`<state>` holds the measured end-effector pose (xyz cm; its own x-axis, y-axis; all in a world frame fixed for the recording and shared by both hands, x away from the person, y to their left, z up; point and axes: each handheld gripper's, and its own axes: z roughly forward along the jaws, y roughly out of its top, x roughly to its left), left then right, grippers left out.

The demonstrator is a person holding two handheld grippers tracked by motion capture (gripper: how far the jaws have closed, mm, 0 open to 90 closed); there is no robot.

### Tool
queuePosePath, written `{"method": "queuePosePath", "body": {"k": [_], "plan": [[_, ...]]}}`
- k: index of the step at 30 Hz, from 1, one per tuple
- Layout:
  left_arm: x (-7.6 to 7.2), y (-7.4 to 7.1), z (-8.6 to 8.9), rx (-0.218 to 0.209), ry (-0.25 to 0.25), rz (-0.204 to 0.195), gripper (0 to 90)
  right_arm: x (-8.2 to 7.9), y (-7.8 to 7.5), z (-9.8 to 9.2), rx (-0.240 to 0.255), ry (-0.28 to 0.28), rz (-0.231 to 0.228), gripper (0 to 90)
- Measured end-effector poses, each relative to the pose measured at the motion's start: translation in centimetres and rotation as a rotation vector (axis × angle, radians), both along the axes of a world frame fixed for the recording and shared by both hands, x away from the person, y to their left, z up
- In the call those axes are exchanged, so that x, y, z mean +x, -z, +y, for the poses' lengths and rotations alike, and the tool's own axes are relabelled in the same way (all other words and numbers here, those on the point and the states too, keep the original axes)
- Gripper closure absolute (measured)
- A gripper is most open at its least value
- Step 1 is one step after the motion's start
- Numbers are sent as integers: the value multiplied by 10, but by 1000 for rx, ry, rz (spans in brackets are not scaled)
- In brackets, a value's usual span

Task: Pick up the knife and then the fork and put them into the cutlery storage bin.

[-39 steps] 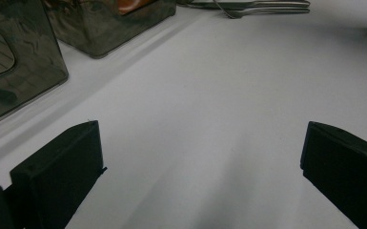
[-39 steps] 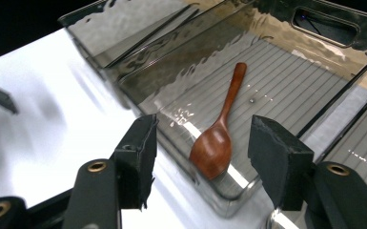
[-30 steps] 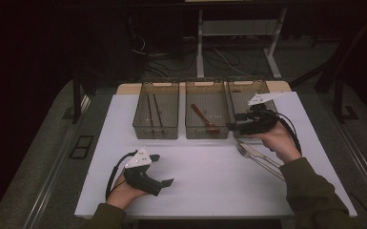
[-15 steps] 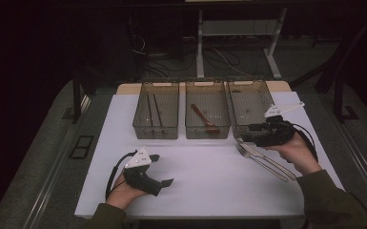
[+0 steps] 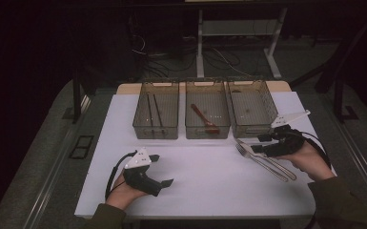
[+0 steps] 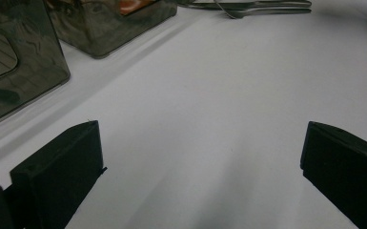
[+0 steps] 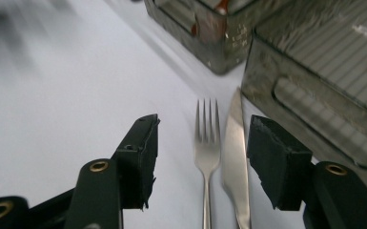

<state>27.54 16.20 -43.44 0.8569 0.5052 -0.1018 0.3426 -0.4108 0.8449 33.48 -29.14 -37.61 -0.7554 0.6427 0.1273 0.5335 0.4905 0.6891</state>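
Right gripper (image 7: pixel 200 162) low over the white table top (image 5: pixel 209 176), jaws half open with nothing clamped, straddling the silver metal fork (image 7: pixel 207 143) and the silver table knife (image 7: pixel 234 148) lying side by side just in front of the rightmost clear smoky plastic bin (image 5: pixel 251 107). Long axes of both running straight ahead between the jaws, tines and blade tip pointing away, handles back under the gripper. Fork nearer the middle of the gap, knife close to the right-hand jaw. Far nearer this hand than the left gripper (image 5: pixel 147 174), resting wide open and empty on the near left of the table.

From the high view, cutlery slanting away from the bin row, with a red spoon (image 5: pixel 205 118) in the middle bin. From the right gripper view, the narrow gap between fork and knife.
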Motion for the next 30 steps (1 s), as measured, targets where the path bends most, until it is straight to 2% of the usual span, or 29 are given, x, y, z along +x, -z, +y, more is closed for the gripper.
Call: {"method": "queuePosePath", "body": {"k": [7, 14, 17, 22, 30], "plan": [[0, 1, 0, -7, 0, 1, 0, -2, 7, -12, -78, 7, 41, 462], [1, 0, 0, -11, -2, 6, 0, 4, 17, -20, -178, 10, 122, 503], [0, 0, 1, -11, -2, 2, 0, 8, 22, -23, -205, 11, 161, 537], [-1, -1, -1, 0, 0, -3, 0, 16, 31, -25, -265, -5, 219, 584], [0, 0, -2, 5, 2, 1, 0, 20, 39, -20, -375, -51, 265, 657]]}}
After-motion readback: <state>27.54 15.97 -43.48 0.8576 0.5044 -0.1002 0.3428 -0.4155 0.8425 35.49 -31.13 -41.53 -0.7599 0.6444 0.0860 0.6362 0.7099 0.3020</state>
